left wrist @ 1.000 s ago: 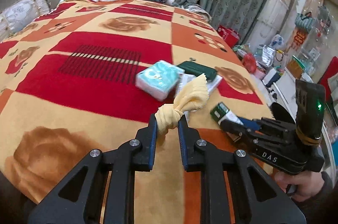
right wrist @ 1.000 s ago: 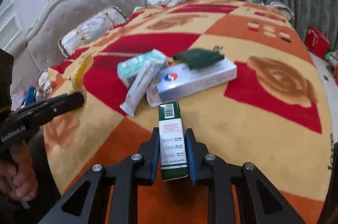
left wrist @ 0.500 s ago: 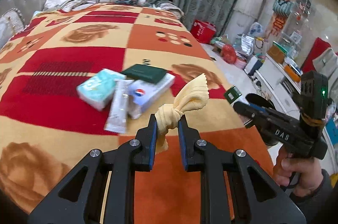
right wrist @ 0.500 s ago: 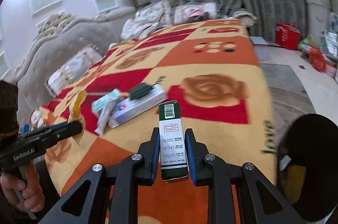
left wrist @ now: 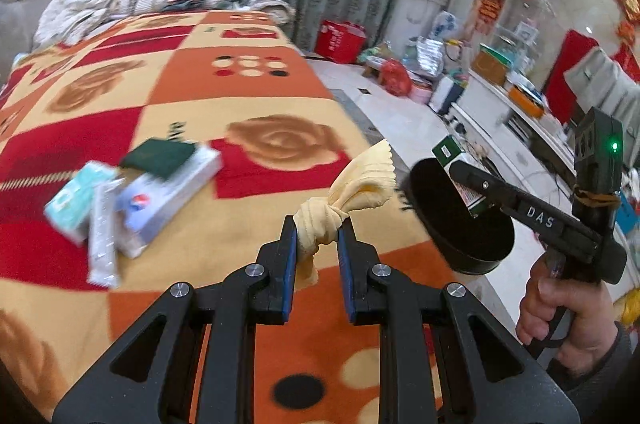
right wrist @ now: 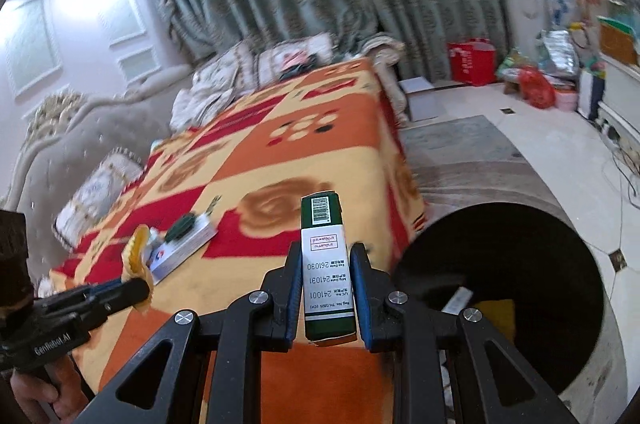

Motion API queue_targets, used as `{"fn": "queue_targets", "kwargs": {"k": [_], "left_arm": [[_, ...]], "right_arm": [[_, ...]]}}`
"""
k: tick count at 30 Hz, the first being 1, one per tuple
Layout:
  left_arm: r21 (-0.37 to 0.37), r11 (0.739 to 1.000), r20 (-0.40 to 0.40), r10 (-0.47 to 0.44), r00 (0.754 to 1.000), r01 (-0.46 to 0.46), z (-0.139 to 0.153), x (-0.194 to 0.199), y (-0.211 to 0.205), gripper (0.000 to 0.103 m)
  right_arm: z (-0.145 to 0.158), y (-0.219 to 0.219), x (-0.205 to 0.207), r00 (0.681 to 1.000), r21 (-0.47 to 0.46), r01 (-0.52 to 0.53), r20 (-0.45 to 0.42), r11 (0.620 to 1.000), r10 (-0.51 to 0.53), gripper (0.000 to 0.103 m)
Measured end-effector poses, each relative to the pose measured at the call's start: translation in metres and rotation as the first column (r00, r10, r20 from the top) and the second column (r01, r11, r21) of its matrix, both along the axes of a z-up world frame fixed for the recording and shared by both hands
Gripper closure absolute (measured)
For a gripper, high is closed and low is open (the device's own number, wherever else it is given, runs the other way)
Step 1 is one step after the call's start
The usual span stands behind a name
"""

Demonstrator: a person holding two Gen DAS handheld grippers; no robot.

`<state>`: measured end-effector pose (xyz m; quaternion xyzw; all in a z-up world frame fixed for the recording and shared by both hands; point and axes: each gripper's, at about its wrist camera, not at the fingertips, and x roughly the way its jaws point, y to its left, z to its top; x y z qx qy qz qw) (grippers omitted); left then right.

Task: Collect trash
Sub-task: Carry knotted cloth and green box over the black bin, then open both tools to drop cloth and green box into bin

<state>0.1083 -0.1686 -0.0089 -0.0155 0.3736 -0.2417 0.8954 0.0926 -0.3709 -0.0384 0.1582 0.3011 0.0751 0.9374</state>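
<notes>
Left: my left gripper (left wrist: 317,238) is clenched on the knotted yellow cloth (left wrist: 345,197), soft and light, best held at the knot. Right: my right gripper (right wrist: 327,282) grasps the green carton (right wrist: 326,266), light, stiff, crushable, beside the black bin (right wrist: 560,224).

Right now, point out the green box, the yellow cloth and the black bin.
green box (right wrist: 325,264): right wrist view, on its white label.
yellow cloth (left wrist: 320,220): left wrist view, on its knot.
black bin (right wrist: 576,244): right wrist view, on its dark inner wall.
</notes>
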Motion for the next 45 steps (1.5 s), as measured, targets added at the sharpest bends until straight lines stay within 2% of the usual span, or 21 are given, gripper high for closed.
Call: {"fn": "queue_targets", "kwargs": {"k": [5,11,17,25,30,33,35,37,38,39,45], "left_arm": [[0.017,0.997,-0.006,-0.081,0.997,0.081,-0.004,0.006,-0.041,0.086],[0.039,0.985,-0.01,-0.169,0.986,0.169,-0.01,0.02,-0.097,0.086],[0.063,0.965,-0.027,-0.252,0.967,0.253,-0.02,0.033,-0.154,0.086],[0.085,0.961,-0.075,-0.258,0.963,0.264,-0.046,0.054,-0.187,0.086],[0.083,0.958,-0.113,-0.264,0.958,0.274,-0.057,0.059,-0.193,0.086],[0.08,0.955,-0.127,-0.275,0.953,0.286,-0.059,0.061,-0.196,0.078],[0.074,0.958,-0.141,-0.265,0.954,0.277,-0.06,0.064,-0.195,0.068],[0.055,0.964,-0.139,-0.25,0.958,0.26,-0.058,0.065,-0.19,0.047],[0.045,0.966,-0.134,-0.245,0.96,0.253,-0.056,0.065,-0.188,0.043],[0.037,0.969,-0.128,-0.237,0.963,0.244,-0.054,0.064,-0.185,0.04],[0.064,0.975,-0.103,-0.204,0.974,0.211,-0.043,0.053,-0.167,0.04]], "right_arm": [[-0.005,-0.033,-0.009,0.998,0.027,0.068,-0.012,0.997,-0.068,0.081],[-0.012,-0.065,-0.011,0.98,-0.05,0.187,-0.064,0.981,-0.19,0.081],[-0.018,-0.095,-0.008,0.956,-0.048,0.274,-0.096,0.961,-0.278,0.081],[-0.029,-0.107,-0.002,0.941,-0.038,0.305,-0.144,0.952,-0.307,0.081],[-0.035,-0.111,-0.001,0.932,-0.029,0.32,-0.169,0.947,-0.32,0.081],[-0.038,-0.114,0.001,0.922,-0.015,0.338,-0.193,0.941,-0.334,0.08],[-0.043,-0.118,0.004,0.91,-0.005,0.356,-0.227,0.934,-0.348,0.072],[-0.043,-0.122,0.003,0.904,0.031,0.377,-0.23,0.926,-0.361,0.067],[-0.041,-0.122,0.003,0.901,0.027,0.387,-0.224,0.922,-0.372,0.066],[-0.04,-0.122,0.003,0.898,0.02,0.395,-0.218,0.919,-0.381,0.065],[-0.028,-0.111,0.006,0.906,0.005,0.394,-0.172,0.919,-0.387,0.064]]}}
